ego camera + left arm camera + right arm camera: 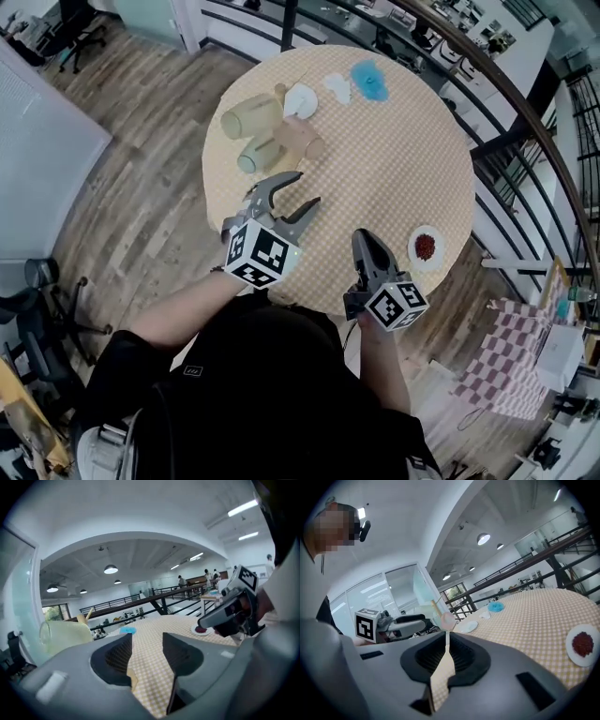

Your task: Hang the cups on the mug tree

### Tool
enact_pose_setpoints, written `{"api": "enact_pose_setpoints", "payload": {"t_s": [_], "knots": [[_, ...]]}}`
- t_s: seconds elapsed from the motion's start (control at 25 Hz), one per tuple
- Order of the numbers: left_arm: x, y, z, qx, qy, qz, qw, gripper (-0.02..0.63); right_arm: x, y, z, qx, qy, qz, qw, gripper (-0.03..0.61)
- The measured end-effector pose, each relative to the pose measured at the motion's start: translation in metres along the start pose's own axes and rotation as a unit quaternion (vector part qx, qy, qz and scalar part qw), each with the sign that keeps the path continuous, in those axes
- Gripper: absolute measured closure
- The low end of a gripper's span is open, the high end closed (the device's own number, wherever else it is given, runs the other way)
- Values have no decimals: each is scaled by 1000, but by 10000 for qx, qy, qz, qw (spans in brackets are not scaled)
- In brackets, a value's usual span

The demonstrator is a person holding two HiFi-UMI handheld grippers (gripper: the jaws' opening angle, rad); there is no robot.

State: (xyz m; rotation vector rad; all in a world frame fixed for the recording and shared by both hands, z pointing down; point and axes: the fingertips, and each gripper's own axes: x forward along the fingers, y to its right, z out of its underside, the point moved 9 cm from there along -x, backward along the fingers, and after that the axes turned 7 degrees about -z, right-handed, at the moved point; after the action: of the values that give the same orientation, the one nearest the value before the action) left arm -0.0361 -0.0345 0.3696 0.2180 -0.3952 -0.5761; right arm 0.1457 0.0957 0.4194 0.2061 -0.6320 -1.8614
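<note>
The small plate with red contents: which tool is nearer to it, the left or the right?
Right. The right tool sits just beside the plate; the left tool is farther away, nearer the cups.

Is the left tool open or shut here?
Open. In the left gripper view the left tool has its jaws apart, and only the checked table shows through the gap; nothing is gripped.

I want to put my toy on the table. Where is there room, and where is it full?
Most bare cloth is in the middle and right of the table, between the mug tree with its cups and the small plate of red bits. Crowded: the far side, around the tree, white saucer and blue puff.
</note>
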Motion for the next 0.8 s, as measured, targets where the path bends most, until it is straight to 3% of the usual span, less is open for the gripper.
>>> {"api": "enact_pose_setpoints", "payload": {"t_s": [0.2, 0.6, 0.8], "knots": [[-24, 5, 4, -597, 330, 522, 9963, 549, -15, -31, 14, 6, 58, 237, 9997, 546], [-79, 59, -8, -1523, 639, 1409, 9762, 601, -70, -68, 25, 20, 357, 129, 9993, 548], [-112, 86, -24, -1783, 766, 1434, 9705, 604, -102, -85, 19, -400, 589, -74, 9974, 549]]}}
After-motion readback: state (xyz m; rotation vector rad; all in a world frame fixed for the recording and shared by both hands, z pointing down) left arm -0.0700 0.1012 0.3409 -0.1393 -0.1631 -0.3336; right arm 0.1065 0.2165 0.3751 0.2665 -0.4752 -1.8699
